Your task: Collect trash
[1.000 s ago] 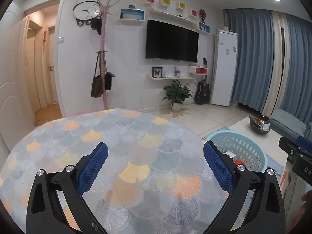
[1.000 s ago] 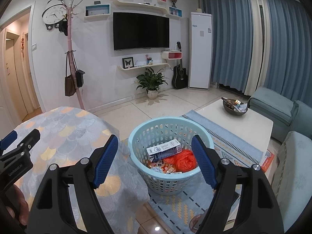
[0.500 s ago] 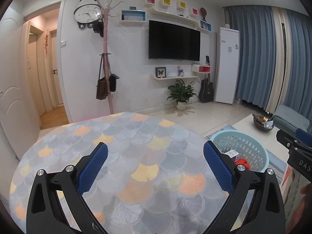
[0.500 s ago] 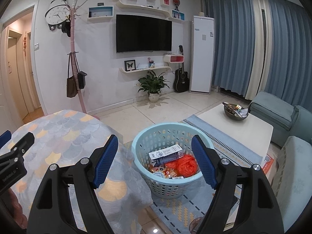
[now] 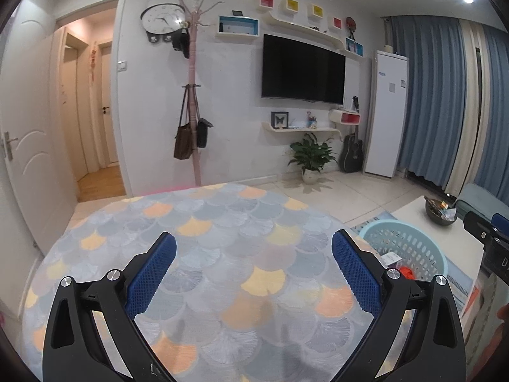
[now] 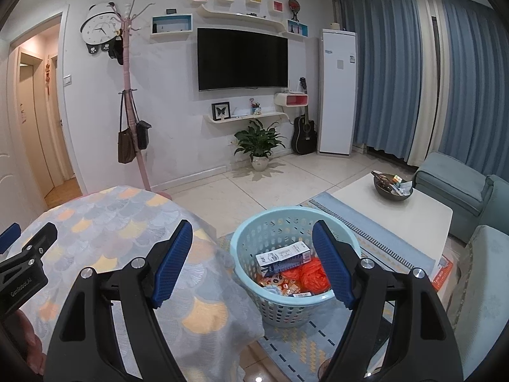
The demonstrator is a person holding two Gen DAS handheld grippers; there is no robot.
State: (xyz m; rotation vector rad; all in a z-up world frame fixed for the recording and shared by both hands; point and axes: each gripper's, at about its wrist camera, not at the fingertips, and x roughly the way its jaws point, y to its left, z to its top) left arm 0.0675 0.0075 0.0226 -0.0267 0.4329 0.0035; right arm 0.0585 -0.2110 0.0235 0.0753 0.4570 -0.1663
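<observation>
A pale blue plastic basket [image 6: 251, 232] stands on the floor rug beside the round table. Inside it lie a white and blue carton [image 6: 283, 256], an orange plastic bag [image 6: 313, 275] and several snack wrappers. My right gripper [image 6: 253, 238] hangs open above the basket's near rim with nothing between its blue pads. My left gripper [image 5: 253, 248] is open too, empty, held over the scale-patterned tablecloth [image 5: 206, 232]. The basket [image 5: 410, 245] shows at the right of the left wrist view, with the right gripper's tip beyond it.
A white coffee table [image 6: 394, 210] bearing a dark bowl [image 6: 393, 187] of small items stands right of the basket, with a teal sofa [image 6: 458, 187] behind. A pink coat rack [image 6: 130, 95], a potted plant [image 6: 259, 143] and a guitar line the far wall.
Both grippers have risen slightly and drawn back, so more of the far wall and the table shows. Their jaws stay equally wide. The basket's contents have not moved.
</observation>
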